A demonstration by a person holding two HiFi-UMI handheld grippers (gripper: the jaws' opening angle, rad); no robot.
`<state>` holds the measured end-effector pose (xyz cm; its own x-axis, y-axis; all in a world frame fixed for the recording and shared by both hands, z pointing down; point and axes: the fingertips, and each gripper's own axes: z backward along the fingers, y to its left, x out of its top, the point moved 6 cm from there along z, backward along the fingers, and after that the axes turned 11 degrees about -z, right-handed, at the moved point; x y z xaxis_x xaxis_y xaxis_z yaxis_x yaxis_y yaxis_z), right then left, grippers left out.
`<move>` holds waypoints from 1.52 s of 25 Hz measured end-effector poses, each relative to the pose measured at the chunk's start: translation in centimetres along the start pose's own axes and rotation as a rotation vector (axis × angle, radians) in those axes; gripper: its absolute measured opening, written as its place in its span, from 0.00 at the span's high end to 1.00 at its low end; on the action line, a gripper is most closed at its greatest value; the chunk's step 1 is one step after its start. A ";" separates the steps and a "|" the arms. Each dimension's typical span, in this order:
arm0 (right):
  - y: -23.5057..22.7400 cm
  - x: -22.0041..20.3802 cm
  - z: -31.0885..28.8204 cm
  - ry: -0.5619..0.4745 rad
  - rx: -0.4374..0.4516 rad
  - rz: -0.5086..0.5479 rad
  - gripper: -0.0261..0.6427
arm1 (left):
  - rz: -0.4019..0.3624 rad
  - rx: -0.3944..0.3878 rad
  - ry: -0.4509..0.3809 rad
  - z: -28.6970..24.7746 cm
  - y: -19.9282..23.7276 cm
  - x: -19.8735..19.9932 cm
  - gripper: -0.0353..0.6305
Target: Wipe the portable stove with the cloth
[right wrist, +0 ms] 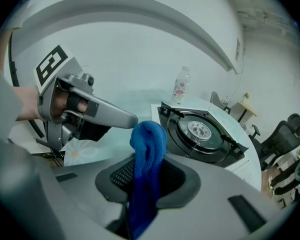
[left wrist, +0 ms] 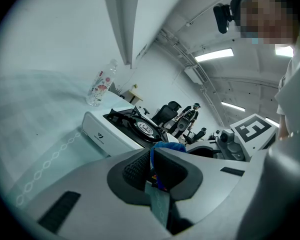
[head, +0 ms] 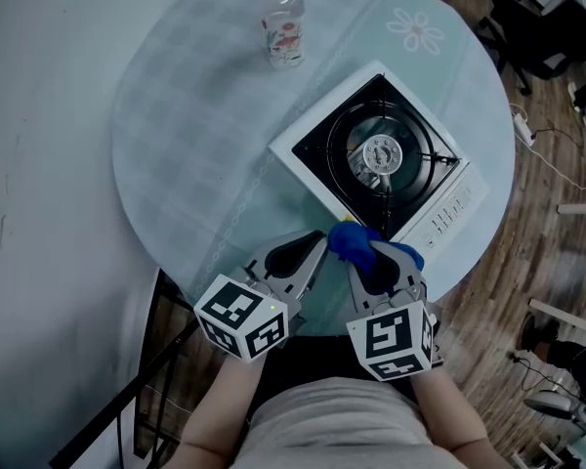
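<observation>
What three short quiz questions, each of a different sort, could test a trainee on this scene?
1. Multiple choice: what does the right gripper hold between its jaws?
A) a blue cloth
B) a sponge
C) nothing
2. True or false: the cloth lies spread over the burner of the portable stove.
3. Fill the gap: the clear bottle stands upright on the round ____, apart from the stove.

Key: 1 A; 2 false, the burner is bare and the cloth is held at the stove's near edge; 3 table.
</observation>
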<state>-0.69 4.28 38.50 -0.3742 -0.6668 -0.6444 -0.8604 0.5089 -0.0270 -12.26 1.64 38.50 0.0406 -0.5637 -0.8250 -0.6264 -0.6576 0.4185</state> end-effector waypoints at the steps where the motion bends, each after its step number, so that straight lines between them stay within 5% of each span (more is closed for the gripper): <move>1: 0.1 0.3 -0.2 0.001 -0.001 0.005 0.82 | 0.001 0.003 -0.002 0.0 0.1 0.0 0.89; 10: 0.8 2.6 -1.6 0.021 -0.063 0.071 0.82 | 0.020 0.044 -0.018 0.9 1.7 0.3 0.89; 38: 1.3 5.9 -4.5 0.035 -0.017 0.051 0.82 | 0.055 0.113 -0.065 1.8 4.8 1.0 0.89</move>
<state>-5.59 -1.44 38.09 -0.4296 -0.6591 -0.6173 -0.8455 0.5336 0.0186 -16.61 -1.15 38.97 -0.0446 -0.5612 -0.8265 -0.7100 -0.5641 0.4214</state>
